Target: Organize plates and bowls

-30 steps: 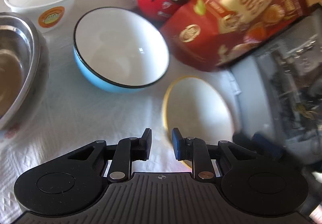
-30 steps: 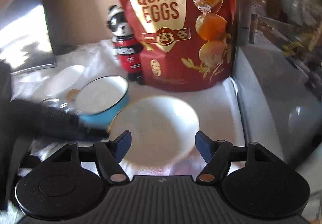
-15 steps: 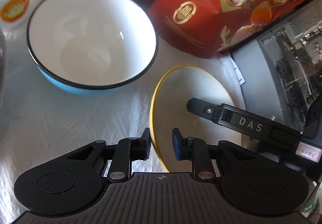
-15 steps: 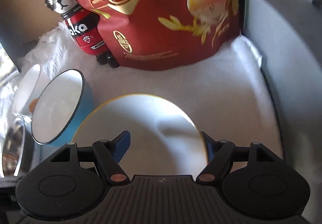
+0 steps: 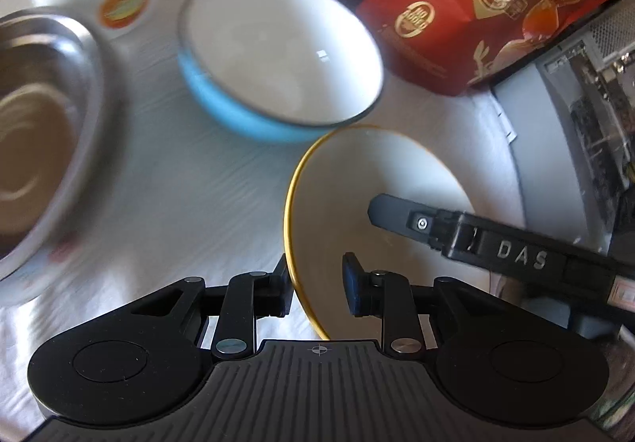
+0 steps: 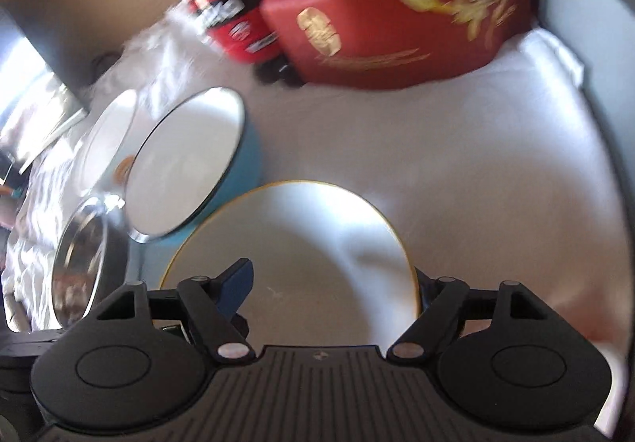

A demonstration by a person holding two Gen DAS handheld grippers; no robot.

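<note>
Right tongs (image 6: 333, 283) now straddle plate (image 6: 301, 243); pouch (image 5: 496, 5) reads "EGGS".

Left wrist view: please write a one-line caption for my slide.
Left gripper, jaws opening, straddles the rim of the yellow-rimmed plate; right gripper reaches over it, beside the blue bowl.

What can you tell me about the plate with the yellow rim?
The plate with the yellow rim is round, white and glossy, probably ceramic, empty, lying on the white cloth beside the blue bowl. Both opening tools straddle its rim: the left tool at one edge, the right tool at another.
</note>
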